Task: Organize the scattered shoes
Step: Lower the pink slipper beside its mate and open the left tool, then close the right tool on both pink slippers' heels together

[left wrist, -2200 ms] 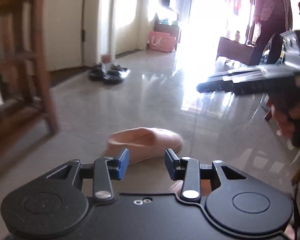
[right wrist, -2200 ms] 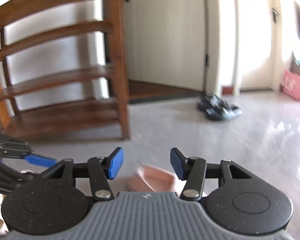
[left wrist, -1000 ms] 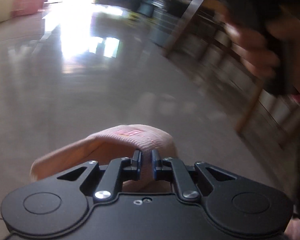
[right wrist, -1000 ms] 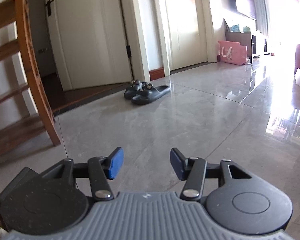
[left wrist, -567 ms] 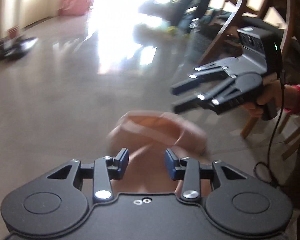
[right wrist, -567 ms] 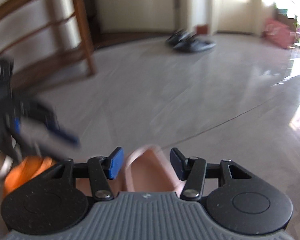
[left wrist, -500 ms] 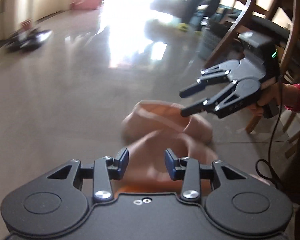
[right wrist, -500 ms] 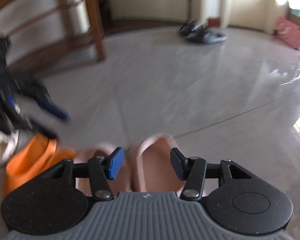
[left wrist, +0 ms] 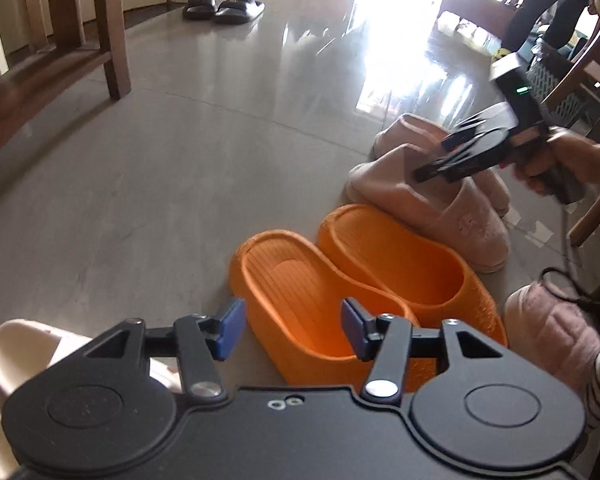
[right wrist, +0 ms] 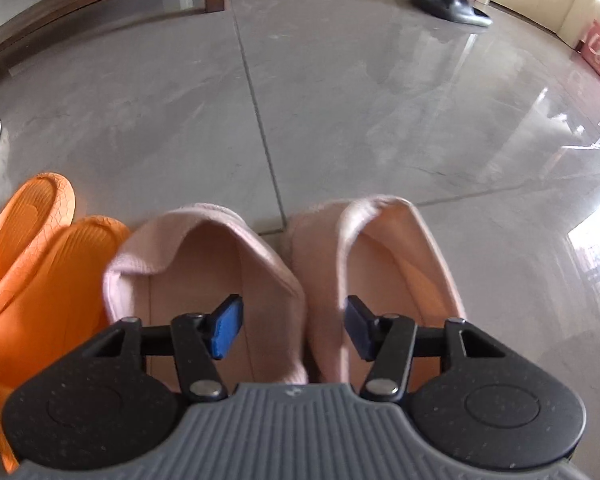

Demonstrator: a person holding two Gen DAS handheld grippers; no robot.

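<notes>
The right hand-held gripper (right wrist: 292, 330), jaws closing around both soft pink fabric slippers' (right wrist: 204, 264) adjoining walls, may skew the pair; the left hand-held gripper (left wrist: 292, 330) is opening, empty.

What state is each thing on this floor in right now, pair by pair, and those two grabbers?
Pink slippers: side by side, on the floor.
Orange slippers: paired, beside the pink ones.
Black sandals: together, far off.
Left gripper: jaws opening, nothing between.
Right gripper: jaws closing, over the pink slippers' adjoining sides.
</notes>
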